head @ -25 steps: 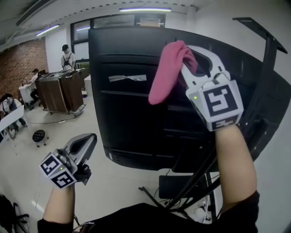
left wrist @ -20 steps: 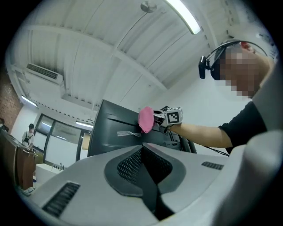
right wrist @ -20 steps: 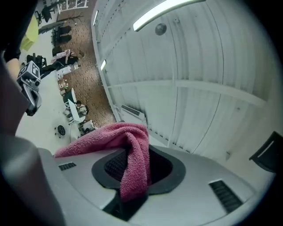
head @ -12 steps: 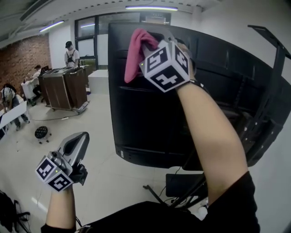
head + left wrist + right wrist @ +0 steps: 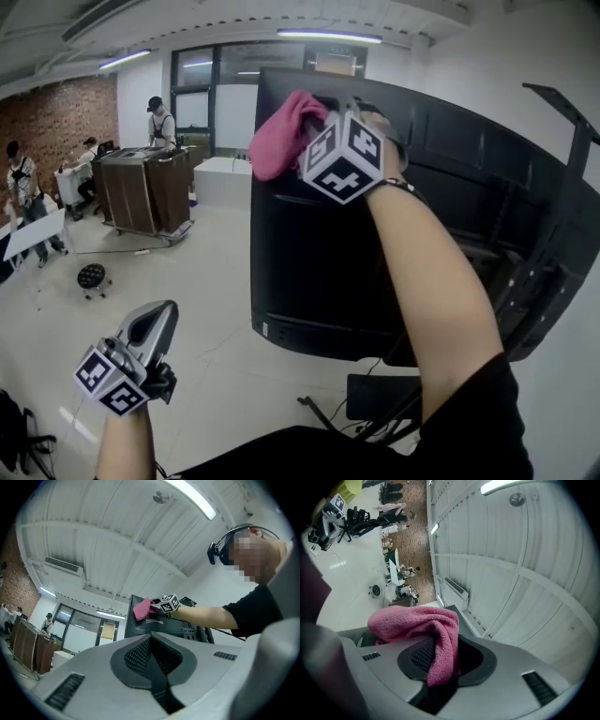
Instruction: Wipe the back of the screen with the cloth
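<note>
A big black screen (image 5: 347, 244) stands on a stand with its back towards me. My right gripper (image 5: 323, 117) is up at the screen's top left corner, shut on a pink cloth (image 5: 281, 134) that bunches against the back panel. In the right gripper view the pink cloth (image 5: 426, 630) drapes over and between the jaws. My left gripper (image 5: 155, 330) hangs low at the left, away from the screen, with its jaws closed together and nothing in them. The left gripper view shows the screen (image 5: 154, 623) and the pink cloth (image 5: 142, 609) far off.
The stand's black legs and a dark base plate (image 5: 375, 398) sit on the pale floor under the screen. At the back left stand a brown cabinet (image 5: 145, 187), a white table (image 5: 28, 234), a black stool (image 5: 91, 277) and several people. A white wall runs on the right.
My right gripper has carried the cloth up and left along the screen's back to the top left corner. The view has shifted left. The left gripper has dropped slightly.
</note>
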